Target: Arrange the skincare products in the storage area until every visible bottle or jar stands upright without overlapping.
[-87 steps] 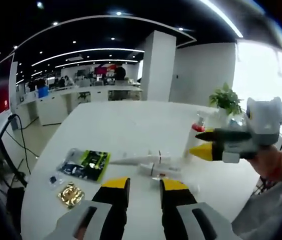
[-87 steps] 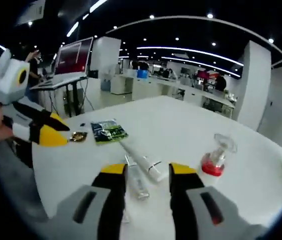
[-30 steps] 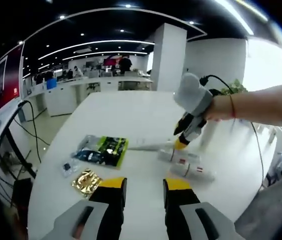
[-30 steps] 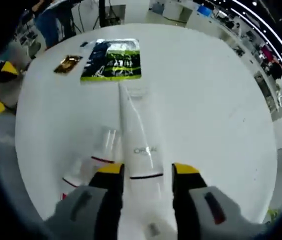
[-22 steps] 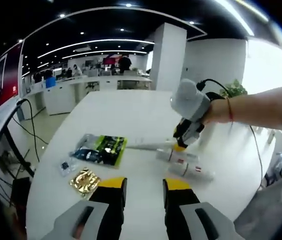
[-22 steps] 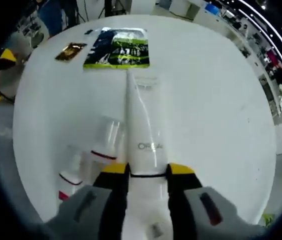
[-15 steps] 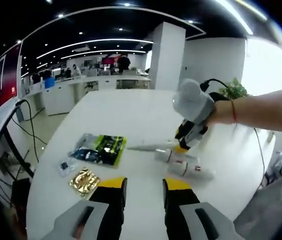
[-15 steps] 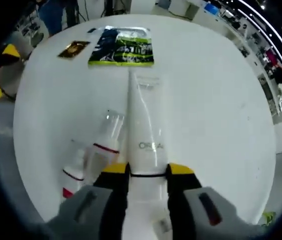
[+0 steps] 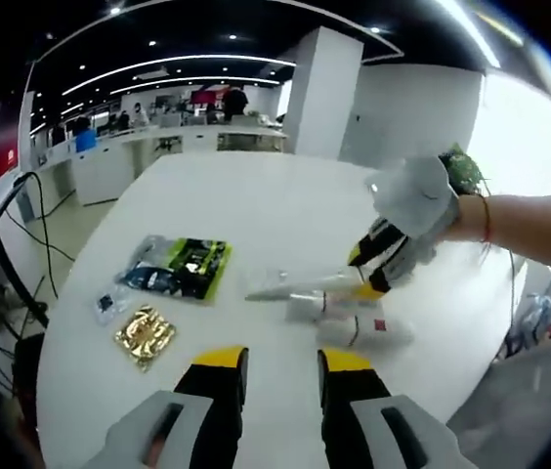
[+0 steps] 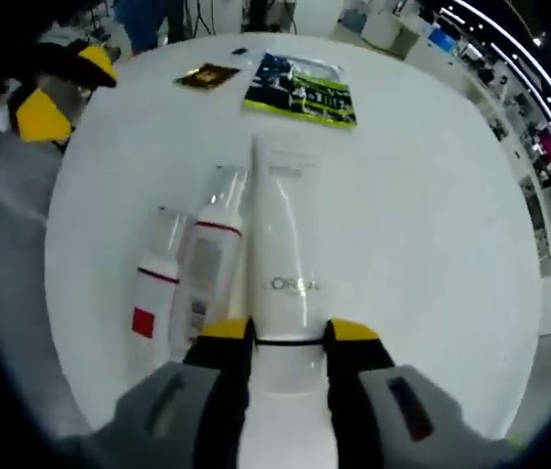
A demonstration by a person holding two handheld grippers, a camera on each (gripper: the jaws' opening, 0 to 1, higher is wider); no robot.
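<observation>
Gripping a white L'Oréal tube [image 10: 285, 244] near its cap end, the right gripper [image 10: 277, 337] had its yellow-tipped jaws closed against the tube's sides above the white table [image 10: 422, 215]. Two white bottles [image 10: 197, 274] lay on their sides just beside the tube. The left gripper [image 9: 274, 363] hovered with jaws parted and empty. A green sachet [image 9: 183, 269] and a gold packet [image 9: 146, 335] lay farther off.
</observation>
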